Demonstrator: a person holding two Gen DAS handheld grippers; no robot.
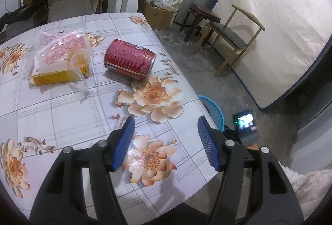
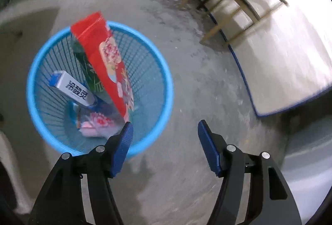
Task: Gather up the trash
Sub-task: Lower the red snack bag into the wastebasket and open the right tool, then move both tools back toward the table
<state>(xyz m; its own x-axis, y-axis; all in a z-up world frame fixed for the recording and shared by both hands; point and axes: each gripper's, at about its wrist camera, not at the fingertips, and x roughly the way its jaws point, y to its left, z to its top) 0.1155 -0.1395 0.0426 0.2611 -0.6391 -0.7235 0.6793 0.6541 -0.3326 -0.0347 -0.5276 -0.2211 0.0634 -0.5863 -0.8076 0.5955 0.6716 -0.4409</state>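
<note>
A red can (image 1: 130, 59) lies on its side on the flowered table (image 1: 62, 113). Left of it sits a yellow box in a clear plastic wrapper (image 1: 59, 59). My left gripper (image 1: 165, 123) hovers open over the table's near part, short of the can, nothing between its blue pads. In the right wrist view a blue mesh bin (image 2: 164, 71) stands on the floor. A red packet (image 2: 103, 65) leans inside it, with a white and blue box (image 2: 71, 88) and pink wrappers (image 2: 97, 124) below. My right gripper (image 2: 165, 126) is open above the bin's right rim, empty.
The bin's rim (image 1: 215, 109) shows past the table's right edge, beside the right-hand device (image 1: 245, 125). A wooden chair (image 1: 232, 38), a dark stool (image 1: 199, 15) and a mattress (image 1: 276, 23) stand on the grey floor. Cardboard box with bags (image 1: 159, 13) behind the table.
</note>
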